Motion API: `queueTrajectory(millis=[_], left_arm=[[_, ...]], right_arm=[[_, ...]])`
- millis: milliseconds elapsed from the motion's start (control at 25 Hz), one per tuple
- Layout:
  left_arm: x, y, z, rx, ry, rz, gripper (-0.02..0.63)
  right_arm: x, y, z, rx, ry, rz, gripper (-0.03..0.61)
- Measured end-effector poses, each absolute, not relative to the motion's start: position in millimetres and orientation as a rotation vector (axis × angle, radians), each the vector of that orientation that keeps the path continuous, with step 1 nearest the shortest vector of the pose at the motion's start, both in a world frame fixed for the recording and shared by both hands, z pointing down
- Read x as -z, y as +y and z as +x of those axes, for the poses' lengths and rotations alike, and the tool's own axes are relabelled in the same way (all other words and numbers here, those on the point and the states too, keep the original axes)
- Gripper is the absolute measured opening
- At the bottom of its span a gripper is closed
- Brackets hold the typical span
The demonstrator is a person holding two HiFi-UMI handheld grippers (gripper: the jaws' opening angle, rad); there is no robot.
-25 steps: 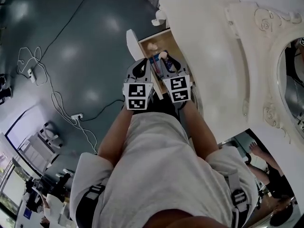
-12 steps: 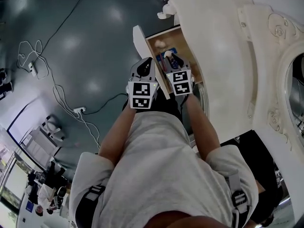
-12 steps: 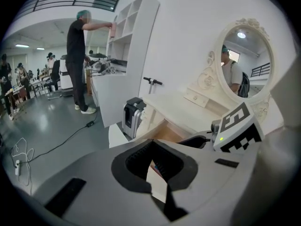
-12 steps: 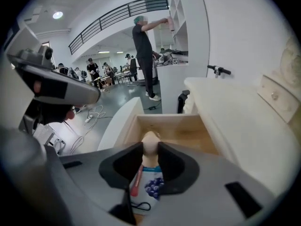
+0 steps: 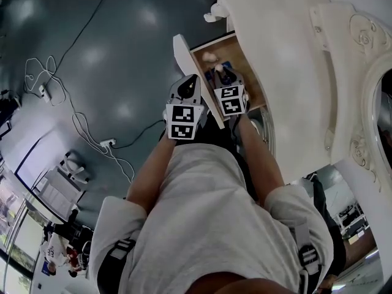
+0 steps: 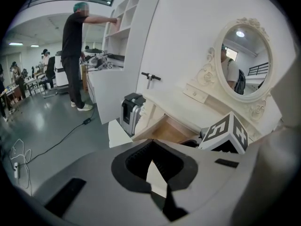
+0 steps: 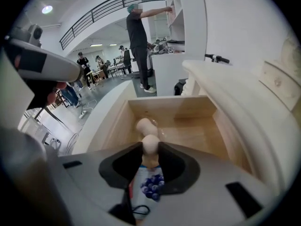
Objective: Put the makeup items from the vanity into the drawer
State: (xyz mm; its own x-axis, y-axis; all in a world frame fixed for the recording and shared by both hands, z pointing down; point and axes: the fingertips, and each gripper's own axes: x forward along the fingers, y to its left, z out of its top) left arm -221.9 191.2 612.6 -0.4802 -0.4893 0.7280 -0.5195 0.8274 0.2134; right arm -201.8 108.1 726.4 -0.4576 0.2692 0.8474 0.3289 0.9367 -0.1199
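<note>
The wooden drawer (image 5: 244, 49) of the white vanity (image 5: 288, 60) stands pulled out. My right gripper (image 5: 224, 78) points down into it, shut on a pale tube with a beige cap (image 7: 150, 146) and a blue berry print. A second beige-capped item (image 7: 146, 125) lies on the drawer floor (image 7: 200, 136) just ahead of the tube, also seen in the head view as a small beige item (image 5: 210, 57). My left gripper (image 5: 187, 88) hovers by the drawer's white front panel (image 5: 197, 72), shut and empty, as the left gripper view shows at its jaws (image 6: 162, 197).
The vanity's oval mirror (image 6: 242, 60) rises behind the drawer. Cables (image 5: 58, 97) and a power strip (image 5: 107, 144) lie on the grey floor to the left. A dark appliance (image 6: 131, 112) sits beyond the drawer, and a person (image 6: 75, 55) stands at a white shelf.
My right gripper has sunk deeper into the drawer with the tube. The left gripper has dropped a little beside the drawer front.
</note>
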Motion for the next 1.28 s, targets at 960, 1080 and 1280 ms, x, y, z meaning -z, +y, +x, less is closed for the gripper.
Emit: queueTrajectory(millis=[960,1080,1280], left_arm=[[-594,168,-192,-0.061,-2.173,0.757,0.006],[-588,160,-188,-0.096,-2.179,0.787,0.006],[-565,144,-186,-0.109,-2.243,0.786,0.006]], right_arm=[[-716,91,-152,0.091,-2.059,-0.401,0.146],[-696,87,-150,0.104,-2.104,-0.396,0.144],[-638,67,-156,0.084,-2.272,-0.350,0.021]])
